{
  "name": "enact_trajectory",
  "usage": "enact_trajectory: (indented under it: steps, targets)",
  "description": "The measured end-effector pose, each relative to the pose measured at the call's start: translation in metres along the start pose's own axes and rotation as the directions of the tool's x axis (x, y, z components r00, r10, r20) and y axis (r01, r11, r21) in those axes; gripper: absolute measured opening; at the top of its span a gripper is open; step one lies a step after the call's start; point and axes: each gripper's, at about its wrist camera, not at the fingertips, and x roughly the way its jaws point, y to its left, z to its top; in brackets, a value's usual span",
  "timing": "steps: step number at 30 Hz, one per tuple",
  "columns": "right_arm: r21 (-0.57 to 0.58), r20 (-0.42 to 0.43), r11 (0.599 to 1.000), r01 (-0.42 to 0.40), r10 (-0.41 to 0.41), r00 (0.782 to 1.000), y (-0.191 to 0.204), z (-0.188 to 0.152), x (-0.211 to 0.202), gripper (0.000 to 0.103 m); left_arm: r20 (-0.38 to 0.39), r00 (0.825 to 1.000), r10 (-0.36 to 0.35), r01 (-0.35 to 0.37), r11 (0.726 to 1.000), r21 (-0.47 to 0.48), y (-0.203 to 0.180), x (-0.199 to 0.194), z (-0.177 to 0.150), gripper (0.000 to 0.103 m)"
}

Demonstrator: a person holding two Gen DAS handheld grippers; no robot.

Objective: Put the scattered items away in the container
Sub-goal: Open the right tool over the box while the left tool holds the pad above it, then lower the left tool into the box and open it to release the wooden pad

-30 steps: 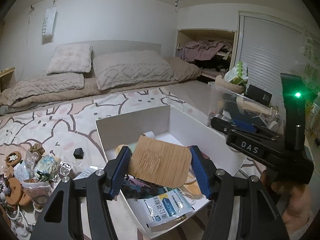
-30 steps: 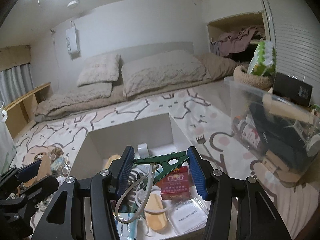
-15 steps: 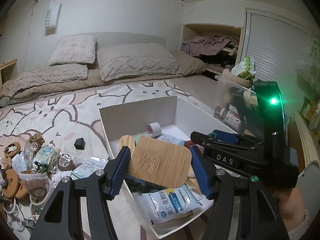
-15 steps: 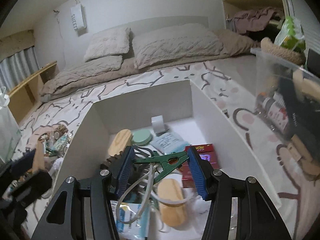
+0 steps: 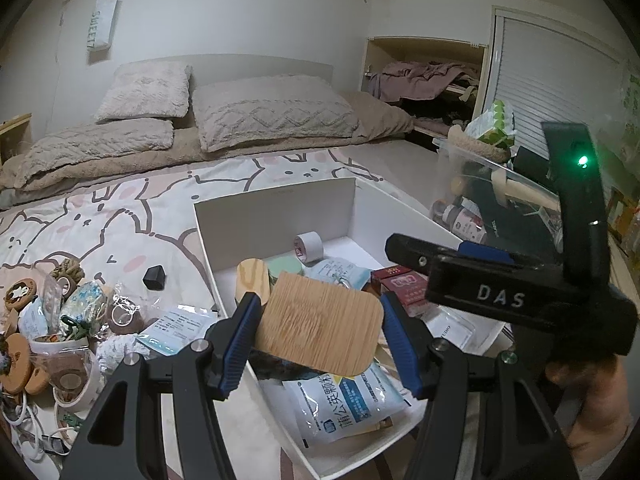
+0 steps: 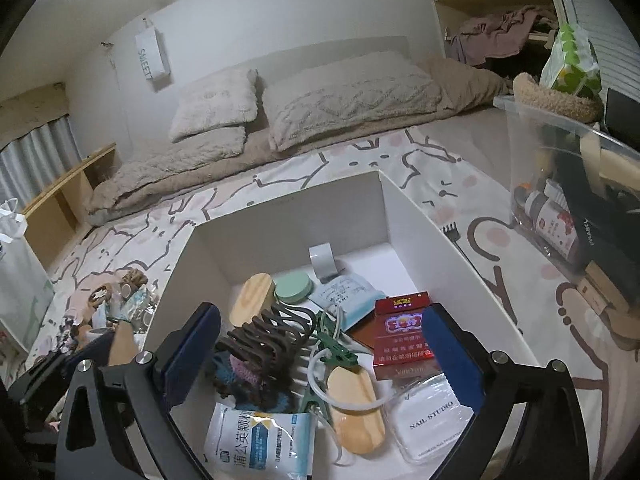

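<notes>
Between our right gripper's (image 6: 320, 354) fingers, nothing: spread wide over the white box (image 6: 432, 224), having dropped the green clip (image 6: 334, 354) it pinched a second ago; clip and white cord (image 6: 320, 368) lay at 12 o'clock, inside. Our left gripper (image 5: 320, 320) stayed clamped on the bamboo board (image 5: 320, 324) above the box's near-left corner, not yet released. Loose clutter (image 5: 60, 320) remained at 9 o'clock on the bedspread (image 5: 100, 220), so several more trips.

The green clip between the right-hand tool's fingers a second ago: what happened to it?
The right gripper opened and let go; the green clip now lies in the white box with its white cord. The left gripper still clamps the wooden board over the box.
</notes>
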Motion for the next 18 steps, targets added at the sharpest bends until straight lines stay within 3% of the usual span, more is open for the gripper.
enact_trajectory:
  steps: [9, 18]
  targets:
    - [0.016, 0.066, 1.000, 0.012, -0.013, 0.998, -0.002, 0.007, -0.021, 0.100, -0.064, 0.995, -0.082, 0.078, 0.995, -0.057, 0.006, 0.020, 0.011, 0.061]
    - [0.014, 0.101, 1.000, -0.004, 0.003, 0.995, -0.002, 0.010, -0.032, 0.101, -0.179, 0.975, -0.132, 0.116, 0.988, -0.101, 0.019, 0.059, 0.047, 0.061]
